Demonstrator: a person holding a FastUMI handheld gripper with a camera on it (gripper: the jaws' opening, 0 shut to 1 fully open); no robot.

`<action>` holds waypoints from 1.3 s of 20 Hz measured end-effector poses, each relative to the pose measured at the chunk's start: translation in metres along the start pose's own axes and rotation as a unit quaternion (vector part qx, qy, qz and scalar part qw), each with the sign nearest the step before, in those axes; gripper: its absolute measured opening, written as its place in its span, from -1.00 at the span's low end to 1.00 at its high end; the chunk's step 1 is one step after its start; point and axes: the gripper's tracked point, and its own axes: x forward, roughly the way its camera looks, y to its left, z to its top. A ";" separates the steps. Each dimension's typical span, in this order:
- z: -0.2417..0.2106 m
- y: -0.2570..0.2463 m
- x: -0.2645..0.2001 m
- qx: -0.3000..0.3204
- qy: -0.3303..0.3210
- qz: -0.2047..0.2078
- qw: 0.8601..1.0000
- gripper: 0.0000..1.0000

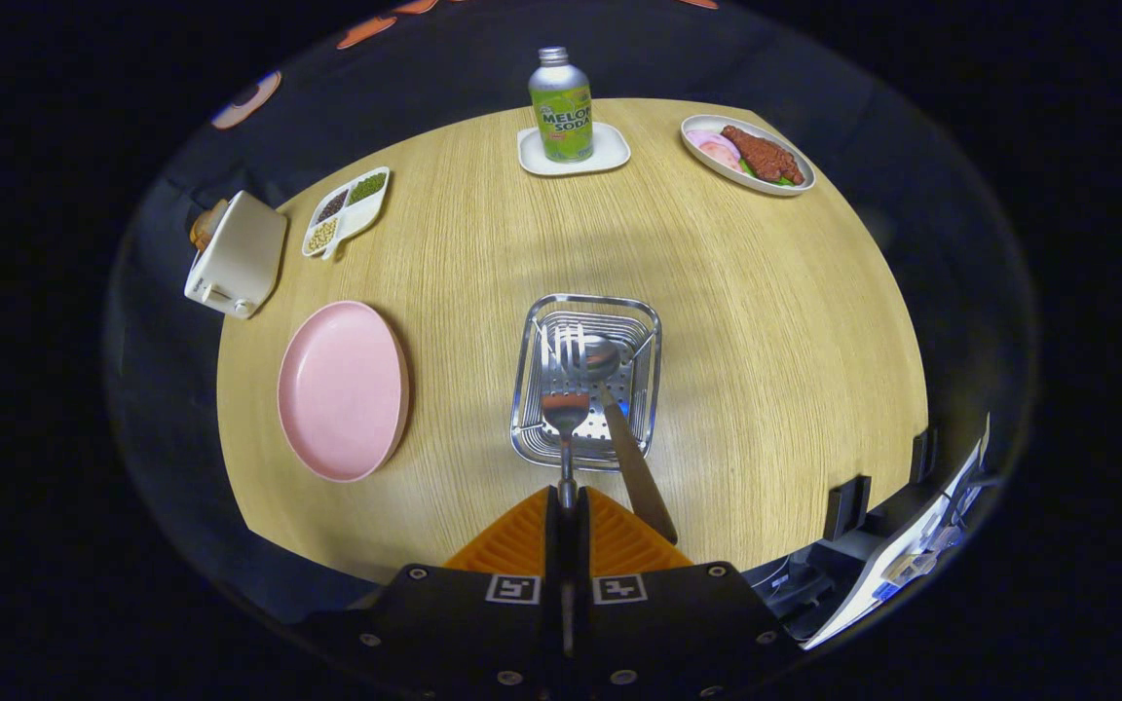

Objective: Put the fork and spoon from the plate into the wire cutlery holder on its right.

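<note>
I look down on a square wire cutlery holder (pixel 647 326) on a wooden table. My gripper (pixel 567 502) hovers above its near rim, shut on the handle of a metal fork (pixel 564 394); the fork's head hangs over the inside of the holder, just ahead of my fingers. A spoon (pixel 603 358) sits in the holder, its dark handle slanting out over the near rim beside my right finger. To the left of the holder lies a pink plate (pixel 342 389) with nothing on it.
A white toaster (pixel 235 255) and a divided dish of beans (pixel 347 210) sit at the far left. A green soda bottle (pixel 561 105) on a white coaster stands at the back, with a plate of food (pixel 748 154) to its right. Equipment (pixel 897 555) sits off the table's near right edge.
</note>
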 end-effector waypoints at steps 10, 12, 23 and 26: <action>0.018 -0.002 0.002 0.011 -0.014 0.005 1.000 -0.78; 0.024 -0.004 0.005 0.014 -0.027 0.001 1.000 -0.77; 0.109 -0.003 -0.060 -0.012 -0.241 0.004 0.971 -0.16; 0.135 0.003 -0.092 -0.019 -0.318 0.011 0.948 0.25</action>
